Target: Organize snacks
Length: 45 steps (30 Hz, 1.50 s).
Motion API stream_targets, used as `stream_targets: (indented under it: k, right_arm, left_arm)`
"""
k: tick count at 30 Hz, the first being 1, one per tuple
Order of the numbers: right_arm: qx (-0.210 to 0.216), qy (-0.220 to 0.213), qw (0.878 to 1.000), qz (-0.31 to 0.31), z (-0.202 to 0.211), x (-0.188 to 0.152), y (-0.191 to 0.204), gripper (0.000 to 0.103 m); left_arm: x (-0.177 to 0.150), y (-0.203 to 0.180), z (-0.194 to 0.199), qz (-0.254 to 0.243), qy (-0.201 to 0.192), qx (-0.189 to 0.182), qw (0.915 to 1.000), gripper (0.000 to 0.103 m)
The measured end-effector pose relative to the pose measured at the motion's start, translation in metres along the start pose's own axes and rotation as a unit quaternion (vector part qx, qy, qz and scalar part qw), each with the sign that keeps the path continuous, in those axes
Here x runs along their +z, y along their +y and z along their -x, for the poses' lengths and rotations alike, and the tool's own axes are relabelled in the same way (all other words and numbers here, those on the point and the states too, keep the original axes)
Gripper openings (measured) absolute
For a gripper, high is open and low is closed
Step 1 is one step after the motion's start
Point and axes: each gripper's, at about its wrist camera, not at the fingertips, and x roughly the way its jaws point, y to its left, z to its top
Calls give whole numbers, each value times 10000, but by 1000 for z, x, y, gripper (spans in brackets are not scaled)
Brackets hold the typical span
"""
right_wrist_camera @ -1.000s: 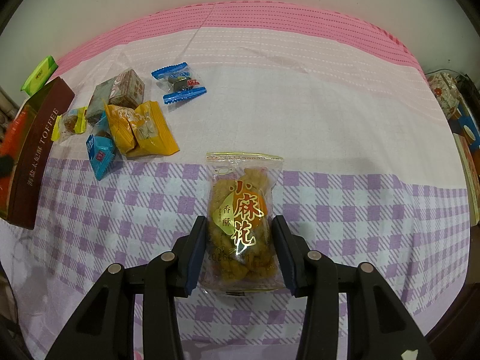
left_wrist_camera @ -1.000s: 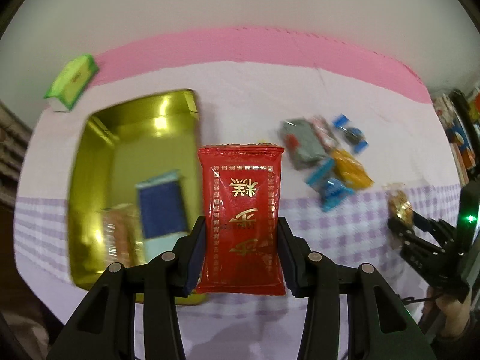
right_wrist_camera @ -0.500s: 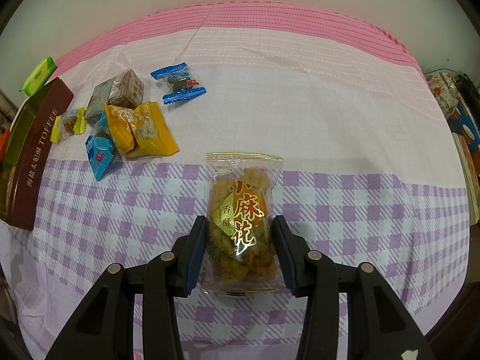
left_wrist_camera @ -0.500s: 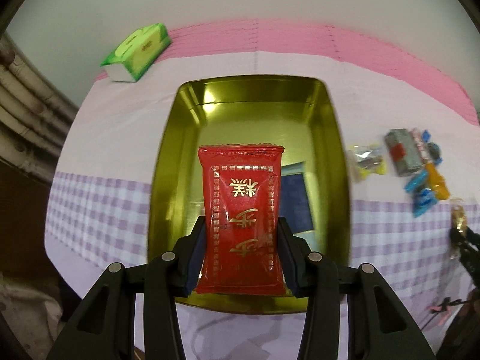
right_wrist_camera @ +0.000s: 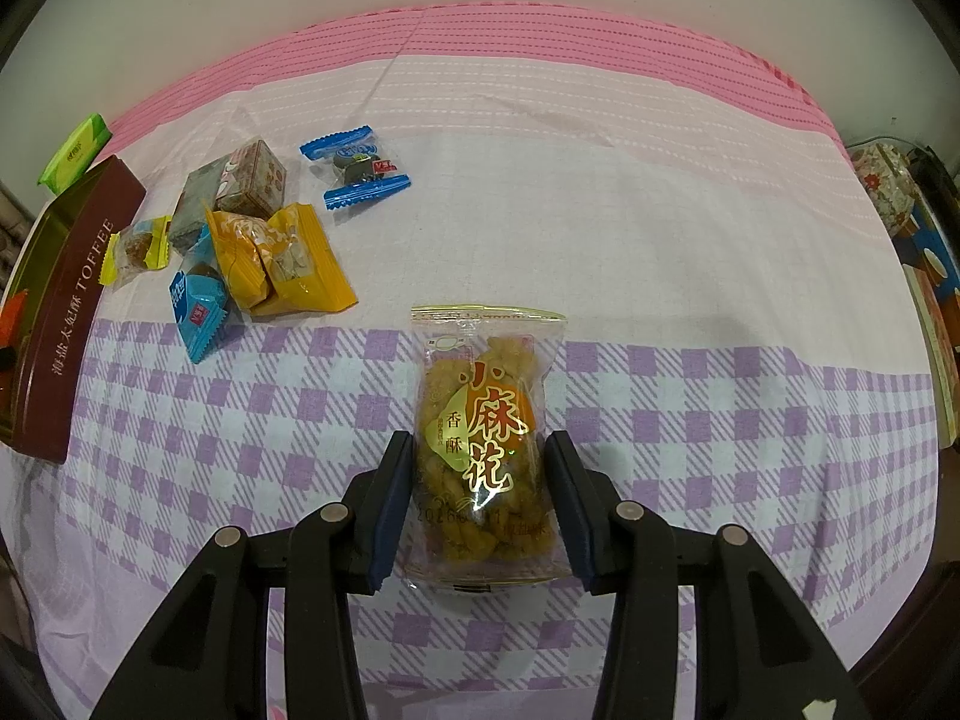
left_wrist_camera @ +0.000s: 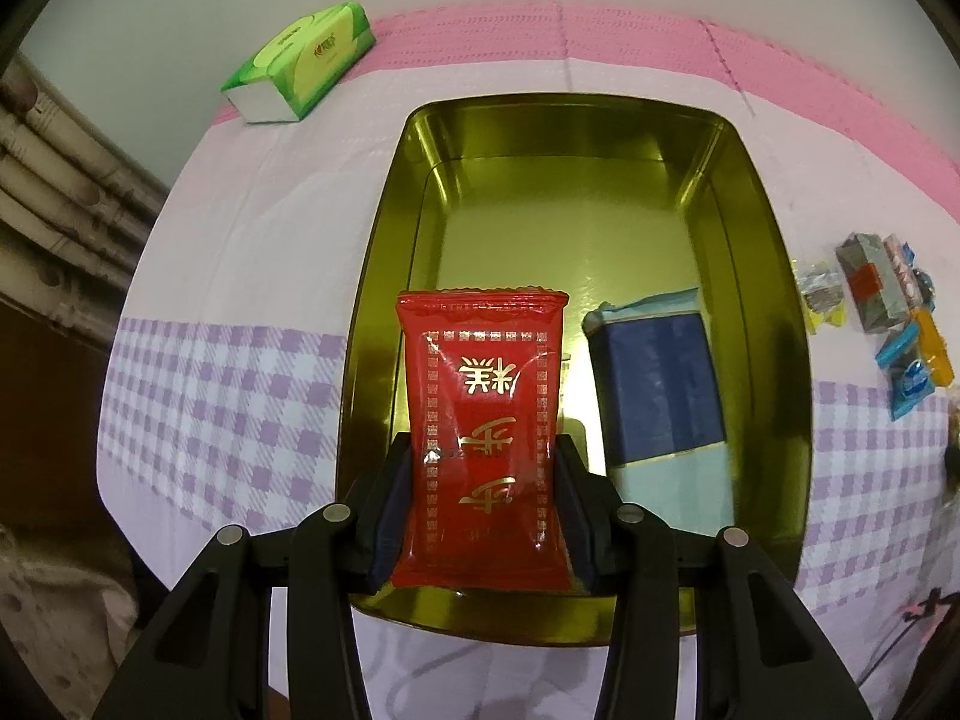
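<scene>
Red snack packet (left_wrist_camera: 483, 438) is being gripped by its long edges in the left claw (left_wrist_camera: 483, 516), pads pressing both sides near the lower half, long axis running straight out along the fingers, sealed crimped end pointing away from the claw, gold print reading upside down in the left wrist view. Packet is hanging directly over the near-left part of the gold tin (left_wrist_camera: 384, 324), which is lying open-side up on the bench (left_wrist_camera: 240, 276) with its long axis lined up with the packet's. Blue-and-teal pack (left_wrist_camera: 657, 384) is already lying in the tin's right half, just beside the red one's drop spot, so the free floor is sitting below and ahead of the claw; likely next is a lowering and release there. Left hand is the nearer one to the tin. Right claw (right_wrist_camera: 480, 504) is clenching a clear twisted-dough snack bag (right_wrist_camera: 486, 438) the same way, long axis along the fingers, top seal pointing away, held above the checked cloth well apart from the tin. Loose candies pile (right_wrist_camera: 252, 252) is lying left of it, near the tin's brown toffee-labelled side (right_wrist_camera: 66, 312). Green tissue pack (left_wrist_camera: 300, 60) is sitting beyond the tin.
</scene>
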Motion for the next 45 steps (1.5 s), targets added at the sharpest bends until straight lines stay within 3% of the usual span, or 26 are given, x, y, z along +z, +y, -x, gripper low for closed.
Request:
stream_targets:
  k: [24,35,39,45]
  right_arm:
    - [-97,46,9999,-77,-5,8,5,45]
    - [-179,60,9996,-201,-6,11,9,46]
    - [-257,64,9993,-272,-4,9,11,39]
    - [-454,45,9981,-410,2,-2,16,38]
  left_arm:
    - [-9,9,-9,-80,-59,14,9999,48]
    - [-18,16,15,42,-687,-39,9976,52]
    - [-23,20,25,105,-1033,58,9946,60]
    - [-27,23,31,123,-1252,-19,9921,62]
